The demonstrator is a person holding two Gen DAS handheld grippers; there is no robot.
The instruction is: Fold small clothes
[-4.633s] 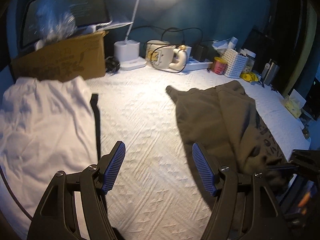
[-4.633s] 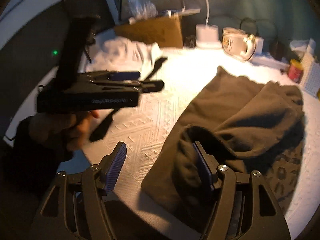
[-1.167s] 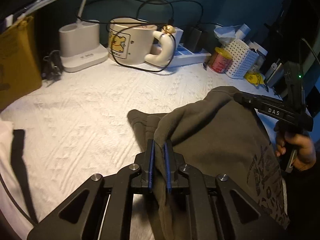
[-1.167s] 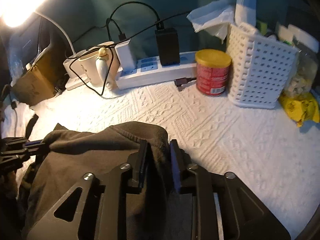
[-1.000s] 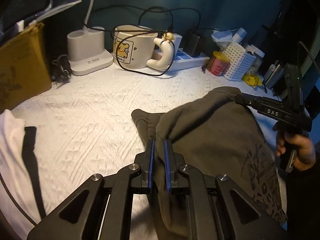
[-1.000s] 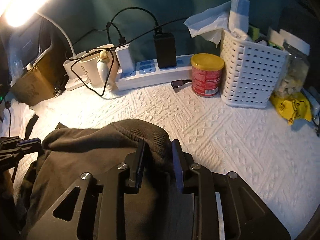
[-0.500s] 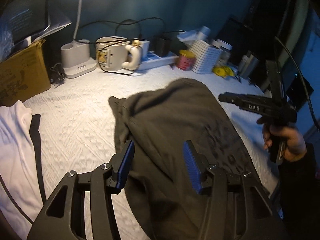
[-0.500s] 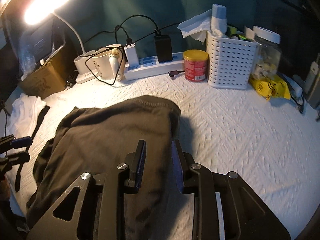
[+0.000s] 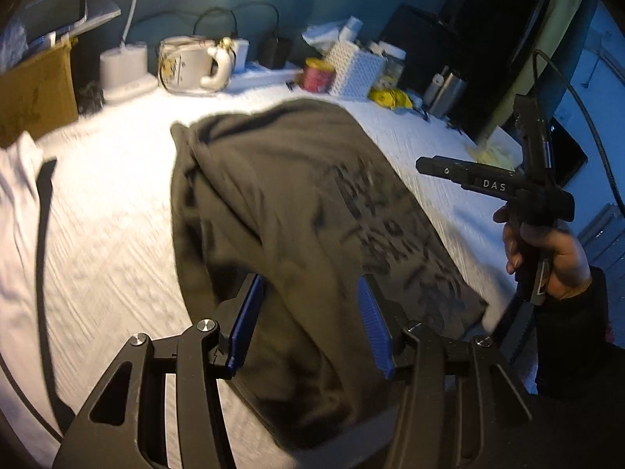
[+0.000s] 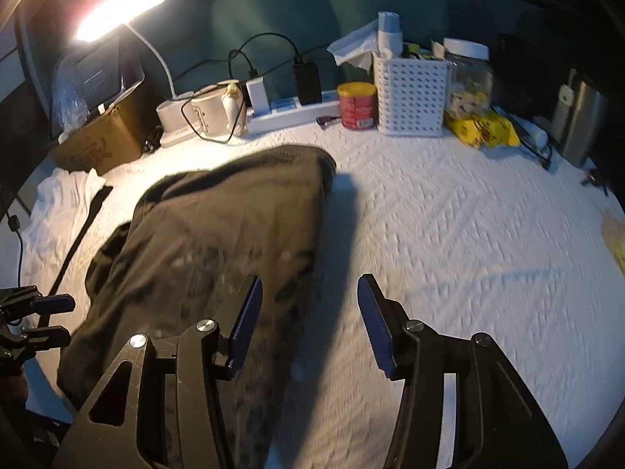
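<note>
We see dark garment (image 9: 297, 211) lying folded on white cover (image 10: 449, 234). Left gripper (image 9: 310, 322) spread above near end, gripping nothing. Right gripper (image 10: 308, 322) just opened wider, empty, at garment's right edge.

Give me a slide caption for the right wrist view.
Open right hand-held gripper above the dark folded garment on the white textured cover.

dark garment (image 9: 297, 211) print smeared by blur, unreadable; its near edge hidden behind left gripper (image 9: 308, 322); white garment (image 9: 19, 211) cut off at frame edge
</note>
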